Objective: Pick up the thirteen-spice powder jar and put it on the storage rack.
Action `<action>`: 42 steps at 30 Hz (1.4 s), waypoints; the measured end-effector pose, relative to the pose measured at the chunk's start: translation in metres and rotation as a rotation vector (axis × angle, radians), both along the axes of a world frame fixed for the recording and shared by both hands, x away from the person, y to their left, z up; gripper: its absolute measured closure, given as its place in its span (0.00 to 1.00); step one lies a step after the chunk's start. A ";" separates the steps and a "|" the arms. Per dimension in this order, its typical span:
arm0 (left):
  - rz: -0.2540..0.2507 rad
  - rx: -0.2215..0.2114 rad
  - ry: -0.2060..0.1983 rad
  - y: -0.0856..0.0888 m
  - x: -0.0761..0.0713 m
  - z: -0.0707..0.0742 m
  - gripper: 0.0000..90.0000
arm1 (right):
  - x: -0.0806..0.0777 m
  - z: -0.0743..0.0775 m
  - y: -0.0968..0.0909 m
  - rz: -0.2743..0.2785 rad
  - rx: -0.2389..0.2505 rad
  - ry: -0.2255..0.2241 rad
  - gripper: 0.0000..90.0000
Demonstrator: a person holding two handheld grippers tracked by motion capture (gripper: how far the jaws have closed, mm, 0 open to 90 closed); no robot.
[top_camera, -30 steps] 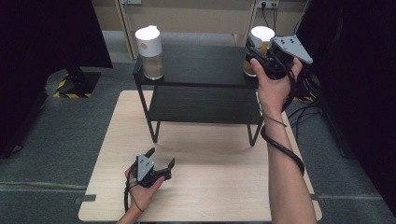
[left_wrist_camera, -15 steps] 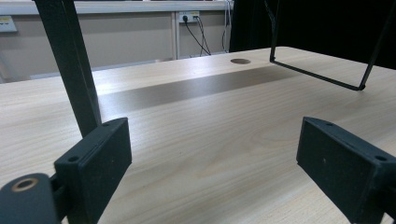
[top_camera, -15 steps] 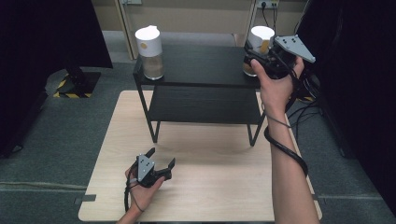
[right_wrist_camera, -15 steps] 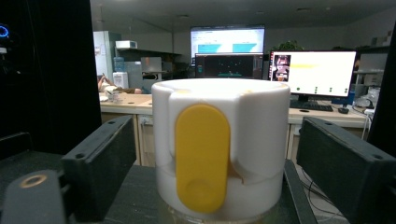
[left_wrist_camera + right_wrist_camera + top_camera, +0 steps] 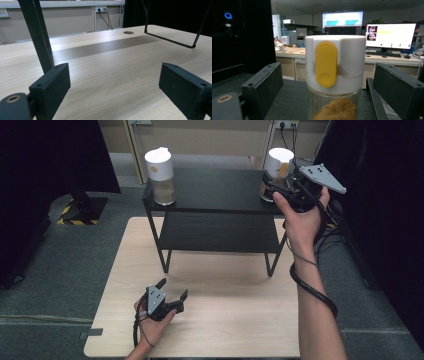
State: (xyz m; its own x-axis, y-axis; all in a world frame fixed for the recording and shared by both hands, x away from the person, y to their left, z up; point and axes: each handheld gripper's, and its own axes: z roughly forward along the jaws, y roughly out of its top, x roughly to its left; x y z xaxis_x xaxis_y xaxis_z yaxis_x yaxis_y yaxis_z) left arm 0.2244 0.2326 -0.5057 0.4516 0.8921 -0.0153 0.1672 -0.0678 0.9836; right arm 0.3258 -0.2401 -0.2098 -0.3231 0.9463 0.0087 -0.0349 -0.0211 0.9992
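So the rack (image 5: pixel 215 215) stood on the far half of the table (image 5: pixel 210 330), and two jars sat on its top shelf: one jar (image 5: pixel 160 175) at the left end, the other jar (image 5: pixel 276 172) at the right end. The right gripper (image 5: pixel 272 187) was up at that right-hand jar, jaws either side of it with gaps showing. The left gripper (image 5: pixel 172 295) rested low on the table's near part, in front of the rack and left of centre, well apart from both jars.

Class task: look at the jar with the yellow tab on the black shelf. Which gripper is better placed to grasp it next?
Right. The right gripper has open jaws either side of the jar; the left gripper rests down on the table.
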 end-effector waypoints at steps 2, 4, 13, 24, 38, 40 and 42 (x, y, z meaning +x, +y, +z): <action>0.000 0.000 0.000 0.000 0.000 0.000 0.11 | -0.003 -0.001 -0.001 0.004 -0.003 -0.003 0.11; -0.001 0.000 0.000 0.000 0.000 0.000 0.11 | -0.005 -0.003 -0.002 0.006 -0.004 -0.002 0.10; 0.000 0.001 0.001 0.000 0.000 0.000 0.11 | -0.015 -0.014 -0.009 0.030 0.003 0.001 0.10; 0.001 0.001 0.000 0.000 0.000 0.000 0.11 | -0.028 -0.023 -0.012 0.053 -0.015 -0.005 0.09; 0.002 0.002 0.000 -0.001 0.000 0.000 0.11 | -0.040 -0.038 -0.015 0.070 -0.031 -0.002 0.08; 0.002 0.002 0.000 -0.001 0.000 0.000 0.11 | -0.041 -0.041 -0.016 0.071 -0.030 -0.001 0.08; 0.002 0.002 0.000 -0.001 0.000 0.000 0.11 | -0.042 -0.043 -0.016 0.072 -0.031 0.001 0.08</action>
